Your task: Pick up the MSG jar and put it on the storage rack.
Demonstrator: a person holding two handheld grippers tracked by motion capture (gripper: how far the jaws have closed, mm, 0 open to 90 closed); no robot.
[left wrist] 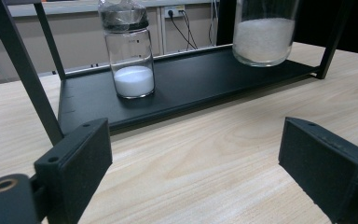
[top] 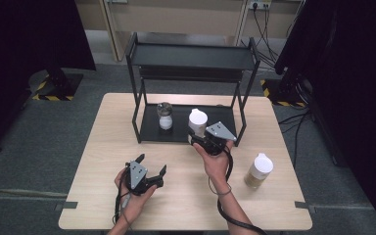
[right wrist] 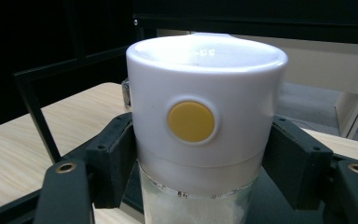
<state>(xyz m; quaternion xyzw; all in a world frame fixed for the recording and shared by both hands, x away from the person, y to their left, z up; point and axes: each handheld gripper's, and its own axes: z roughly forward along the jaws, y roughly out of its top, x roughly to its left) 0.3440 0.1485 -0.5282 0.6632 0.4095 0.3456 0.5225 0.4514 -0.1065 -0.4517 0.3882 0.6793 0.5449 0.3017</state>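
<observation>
Currently right gripper (top: 201,137) is clamped on the white-lid jar (right wrist: 206,116) (yellow dot on lid), sitting on the rack's (top: 186,130) bottom shelf at 3 o'clock of the small jar (top: 165,115). Left gripper (top: 151,165) is spread wide, holding nothing, low over the table (top: 103,147) at 7 o'clock of the rack.

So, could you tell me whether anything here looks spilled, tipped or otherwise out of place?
Nothing stands out. The dark-lidded jar stands upright on the rack, the right gripper holds the white-lidded jar upright there, and another jar stands upright on the table.
</observation>
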